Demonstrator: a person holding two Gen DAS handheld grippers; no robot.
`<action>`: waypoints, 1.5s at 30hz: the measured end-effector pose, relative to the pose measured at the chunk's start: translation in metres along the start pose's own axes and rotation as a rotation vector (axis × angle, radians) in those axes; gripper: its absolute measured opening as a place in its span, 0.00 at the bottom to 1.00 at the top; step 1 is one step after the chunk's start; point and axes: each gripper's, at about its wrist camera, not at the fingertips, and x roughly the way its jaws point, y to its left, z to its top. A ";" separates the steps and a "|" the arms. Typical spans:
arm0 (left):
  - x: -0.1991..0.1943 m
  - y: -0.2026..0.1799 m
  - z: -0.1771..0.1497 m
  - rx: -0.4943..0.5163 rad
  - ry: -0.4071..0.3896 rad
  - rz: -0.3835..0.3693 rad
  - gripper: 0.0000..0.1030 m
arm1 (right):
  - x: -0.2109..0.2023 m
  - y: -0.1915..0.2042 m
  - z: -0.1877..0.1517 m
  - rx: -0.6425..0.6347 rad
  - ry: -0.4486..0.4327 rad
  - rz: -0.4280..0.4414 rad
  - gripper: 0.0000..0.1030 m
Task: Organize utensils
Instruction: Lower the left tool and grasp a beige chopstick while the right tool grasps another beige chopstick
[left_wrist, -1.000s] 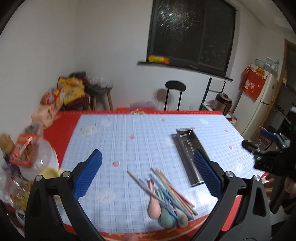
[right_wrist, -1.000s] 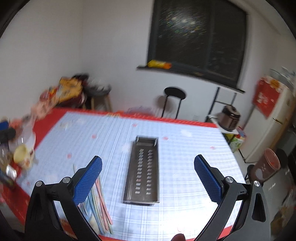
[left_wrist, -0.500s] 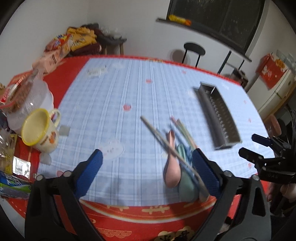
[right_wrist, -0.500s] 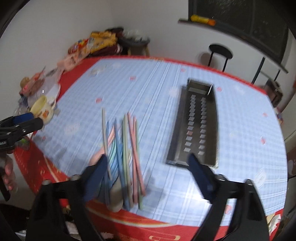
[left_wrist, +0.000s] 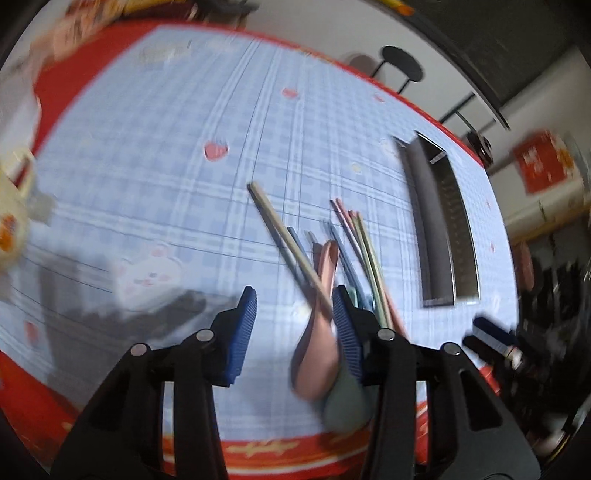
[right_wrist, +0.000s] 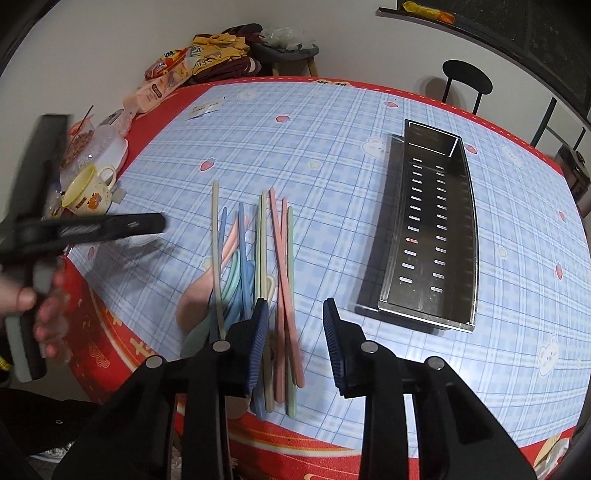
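Utensils (right_wrist: 258, 266), pastel chopsticks and spoons, lie bundled near the counter's (right_wrist: 332, 155) front edge, left of the steel tray (right_wrist: 428, 229). My right hand-held gripper (right_wrist: 293, 332) has just been closing, pink chopsticks between its parted jaws, ungripped. My left hand-held gripper (left_wrist: 293, 321) has also been closing, parted over a beige chopstick (left_wrist: 284, 243) and pink spoon (left_wrist: 319, 350).

A lived-in home dining room is shown. A table (right_wrist: 332, 122) is covered with a checked cloth; snack packets (right_wrist: 166, 74) and a mug (right_wrist: 88, 190) are kept along its left edge, and a stool (right_wrist: 466, 79) is set behind its far edge.
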 end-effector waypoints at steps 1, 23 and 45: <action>0.009 0.001 0.004 -0.030 0.016 -0.016 0.42 | 0.001 0.000 0.001 -0.003 0.002 -0.002 0.30; 0.070 -0.005 0.025 -0.171 0.071 0.021 0.24 | 0.024 -0.008 0.010 -0.025 0.051 0.045 0.22; 0.061 0.007 0.011 -0.125 0.087 -0.033 0.11 | 0.068 0.007 0.005 -0.041 0.169 0.146 0.13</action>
